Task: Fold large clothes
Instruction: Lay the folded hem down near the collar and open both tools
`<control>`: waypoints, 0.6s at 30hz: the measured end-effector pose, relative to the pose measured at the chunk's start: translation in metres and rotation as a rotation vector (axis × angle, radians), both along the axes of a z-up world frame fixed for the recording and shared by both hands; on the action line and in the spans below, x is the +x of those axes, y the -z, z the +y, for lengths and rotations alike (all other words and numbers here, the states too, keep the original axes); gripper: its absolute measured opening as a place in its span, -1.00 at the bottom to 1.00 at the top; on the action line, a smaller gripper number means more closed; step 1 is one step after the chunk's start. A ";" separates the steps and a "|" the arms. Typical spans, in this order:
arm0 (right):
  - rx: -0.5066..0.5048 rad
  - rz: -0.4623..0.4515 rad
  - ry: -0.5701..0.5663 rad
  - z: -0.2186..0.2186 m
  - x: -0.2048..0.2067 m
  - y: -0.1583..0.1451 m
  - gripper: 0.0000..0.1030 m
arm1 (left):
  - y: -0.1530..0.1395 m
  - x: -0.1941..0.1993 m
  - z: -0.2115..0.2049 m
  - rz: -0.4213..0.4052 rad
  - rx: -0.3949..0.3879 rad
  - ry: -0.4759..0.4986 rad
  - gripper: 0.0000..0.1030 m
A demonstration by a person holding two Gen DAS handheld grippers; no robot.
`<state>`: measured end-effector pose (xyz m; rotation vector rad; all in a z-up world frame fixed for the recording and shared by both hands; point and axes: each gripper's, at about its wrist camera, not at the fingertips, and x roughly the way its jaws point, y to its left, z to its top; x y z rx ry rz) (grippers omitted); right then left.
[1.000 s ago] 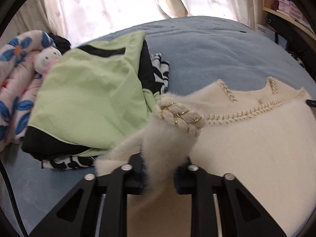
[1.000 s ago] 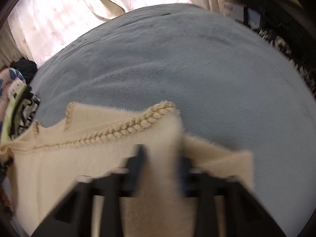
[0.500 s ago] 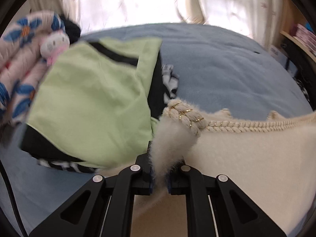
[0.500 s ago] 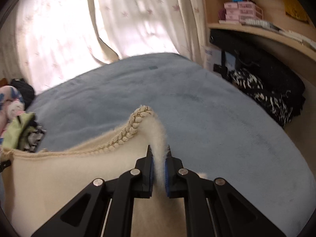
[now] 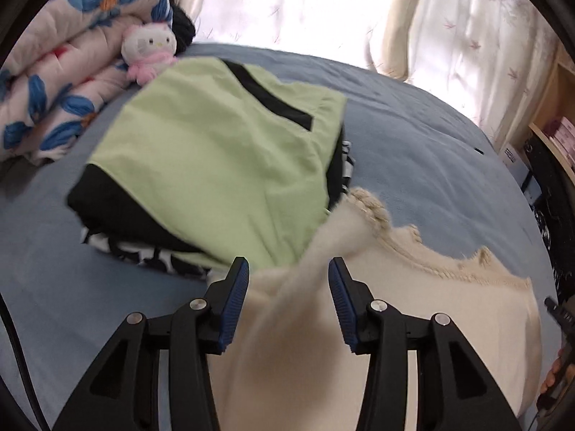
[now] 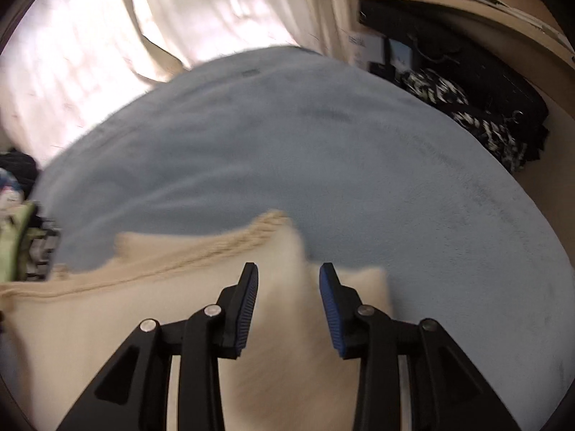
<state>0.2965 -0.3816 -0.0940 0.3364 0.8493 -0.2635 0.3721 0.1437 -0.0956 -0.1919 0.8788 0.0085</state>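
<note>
The cream fuzzy sweater [image 5: 413, 323] with braided trim lies on the blue bedspread [image 5: 413, 136], lower right of frame. The left gripper [image 5: 288, 269] and right gripper [image 6: 288, 274] are opening, fabric loose between their blue pads. A green-topped folded pile [image 5: 222, 165] sits left.
</note>
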 end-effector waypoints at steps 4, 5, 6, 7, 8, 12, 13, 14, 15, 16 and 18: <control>0.038 -0.023 -0.171 0.068 -0.024 -0.014 -0.31 | -0.010 -0.050 -0.045 -0.040 0.016 0.104 -0.15; 0.035 -0.022 -0.224 0.092 -0.030 -0.014 -0.31 | -0.010 -0.063 -0.061 -0.050 0.008 0.130 -0.15; 0.037 -0.023 -0.255 0.105 -0.034 -0.014 -0.31 | -0.009 -0.073 -0.073 -0.055 0.002 0.146 -0.15; 0.050 -0.027 -0.305 0.127 -0.040 -0.013 -0.31 | -0.006 -0.086 -0.087 -0.065 -0.002 0.158 -0.12; 0.065 -0.031 -0.347 0.147 -0.047 -0.010 -0.31 | -0.004 -0.093 -0.097 -0.072 -0.004 0.159 -0.11; 0.045 -0.005 -0.422 0.195 -0.065 0.016 -0.31 | 0.027 -0.122 -0.137 -0.045 0.017 0.160 -0.11; 0.034 0.013 -0.421 0.196 -0.067 0.024 -0.30 | 0.041 -0.125 -0.143 -0.003 0.045 0.147 -0.11; 0.023 0.034 -0.415 0.197 -0.070 0.032 -0.30 | 0.050 -0.126 -0.145 0.028 0.056 0.139 -0.11; 0.015 0.040 -0.408 0.190 -0.076 0.041 -0.30 | 0.064 -0.128 -0.142 0.070 0.062 0.126 -0.11; 0.023 0.025 -0.417 0.186 -0.081 0.043 -0.31 | 0.071 -0.130 -0.137 0.081 0.055 0.120 -0.11; 0.012 0.022 -0.406 0.167 -0.095 0.045 -0.31 | 0.073 -0.140 -0.123 0.055 0.056 0.113 -0.11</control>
